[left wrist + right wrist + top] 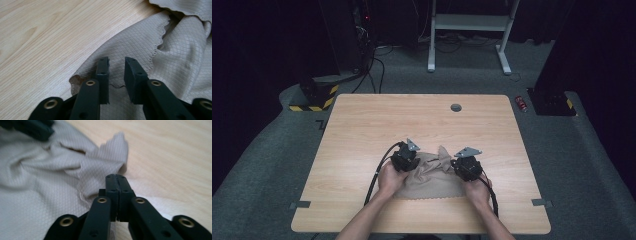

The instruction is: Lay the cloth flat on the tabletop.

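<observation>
- Lying rumpled on the near half of a pale wooden table is a beige cloth, between a person's two hands and close to the near edge.
- Left gripper sits at the cloth's left edge. In the left gripper view its jaws stand narrow but apart, with a visible gap, poised over a fold of the cloth near a frayed corner; the pads do not yet press the fabric.
- Right gripper sits at the cloth's right side. In the right gripper view its jaws are pressed together with no gap. An upturned corner of the cloth rises just beyond the tips, and the fabric appears pinched between them, though the pinch itself is hard to make out.
- The fabric shows a fine diamond weave and a small scalloped edge. It looks thin, light and very soft, so it will likely drape, bunch and sag rather than keep any shape.
- It does not look fragile or slippery, but a shallow pinch may slip off a single layer.
- Best holds are probably the corners or the scalloped hem, one on each side, so that the cloth can be pulled flat between the two grippers.
</observation>
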